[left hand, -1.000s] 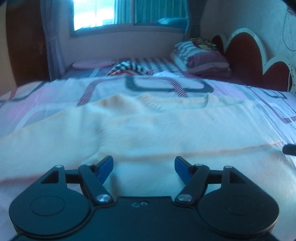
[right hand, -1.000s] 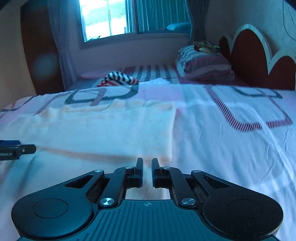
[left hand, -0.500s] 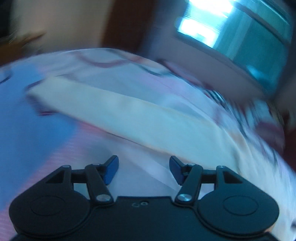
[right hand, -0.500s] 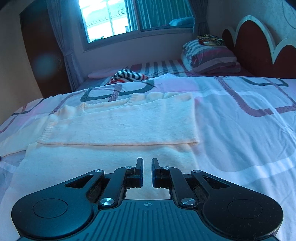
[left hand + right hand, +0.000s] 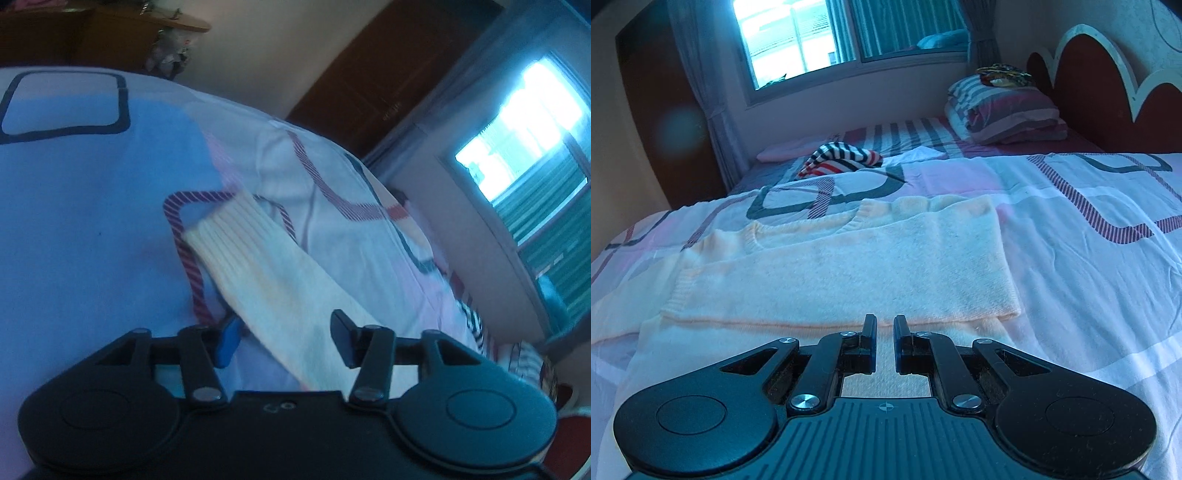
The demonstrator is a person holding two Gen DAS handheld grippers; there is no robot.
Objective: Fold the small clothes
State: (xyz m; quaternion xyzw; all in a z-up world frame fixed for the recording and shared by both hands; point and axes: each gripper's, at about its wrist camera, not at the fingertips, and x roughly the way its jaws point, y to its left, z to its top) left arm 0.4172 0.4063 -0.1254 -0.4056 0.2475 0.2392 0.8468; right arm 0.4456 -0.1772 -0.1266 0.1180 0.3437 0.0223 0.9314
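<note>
A cream knit sweater (image 5: pixel 849 273) lies flat on the bed, its right sleeve folded across the body. Its left sleeve (image 5: pixel 273 273), with a ribbed cuff, stretches out over the bedsheet in the left wrist view. My left gripper (image 5: pixel 284 332) is open, its fingers on either side of that sleeve, close above it. My right gripper (image 5: pixel 885 332) hovers over the sweater's lower part with its jaws nearly together and nothing between them.
The bed is covered by a patterned sheet (image 5: pixel 1089 258). A striped garment (image 5: pixel 838 160) and a folded striped quilt (image 5: pixel 1001 109) lie at the far end, near the window. A scalloped headboard (image 5: pixel 1108 81) stands at the right.
My left gripper has swung left from the sweater's body to the outstretched left sleeve and tilted. My right gripper has lifted and drawn back a little, still shut.
</note>
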